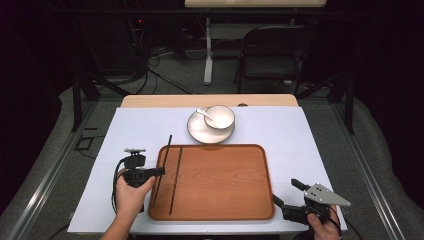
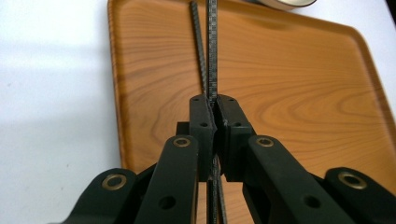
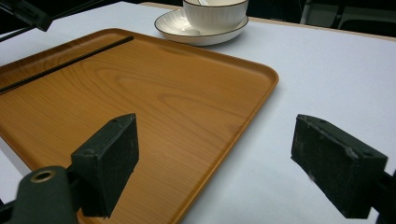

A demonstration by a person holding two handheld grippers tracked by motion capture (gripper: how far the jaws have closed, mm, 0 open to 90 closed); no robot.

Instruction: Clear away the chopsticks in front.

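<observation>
I hold one black chopstick [image 2: 213, 56] clamped between the pads of my left gripper [image 2: 214, 105], jaws fully pinched on it, so that it stays aligned for laying down. In the high view it runs from the lower left of the wooden tray [image 1: 225, 200] up past the tray's far left edge. The second chopstick [image 1: 176, 177] already lies flat on the tray, just right of the held one (the two are near parallel). My right gripper [image 1: 286, 194] rests at lower right, jaws spread wide, holding nothing, clear of the work. Behind the tray, upper centre, a bowl [image 1: 220, 117] sits on a plate [image 1: 200, 131]. A white sheet [image 1: 290, 135] covers the table; beyond it are a dark floor and a folding chair [image 1: 270, 50].
</observation>
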